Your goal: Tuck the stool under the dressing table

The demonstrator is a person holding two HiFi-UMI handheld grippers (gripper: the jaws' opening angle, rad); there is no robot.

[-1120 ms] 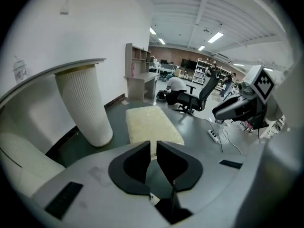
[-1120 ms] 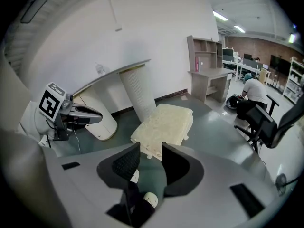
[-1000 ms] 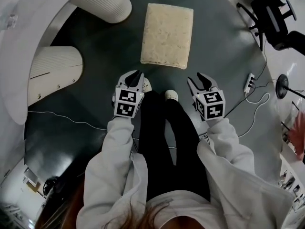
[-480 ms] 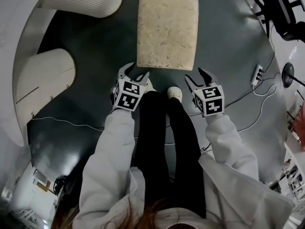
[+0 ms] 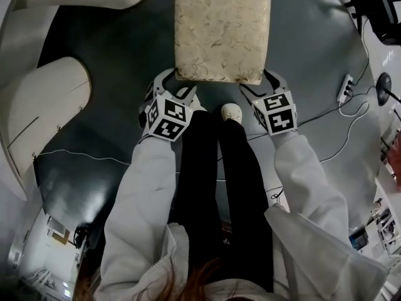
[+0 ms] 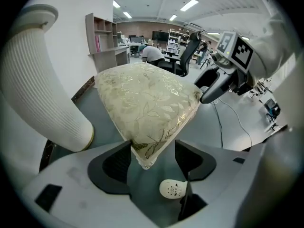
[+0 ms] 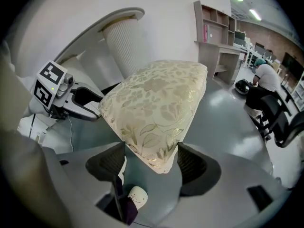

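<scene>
The floor (image 5: 113,105) is dark grey and glossy, with a white cable (image 5: 94,157) trailing across it and a power strip (image 5: 346,88) off to the right. The dressing table (image 5: 44,111), white with ribbed rounded legs, curves along the left. The stool (image 5: 222,30), with its cream leaf-patterned cushion, stands out on the open floor just in front of the person's shoes (image 5: 230,111), not under the table.

Both sleeved arms reach forward and down. The left gripper (image 5: 172,85) sits at the stool's near left corner and the right gripper (image 5: 258,83) at its near right corner. Both sets of jaws have just been opening and stand wide apart, a cushion corner between each pair, not clamped.
</scene>
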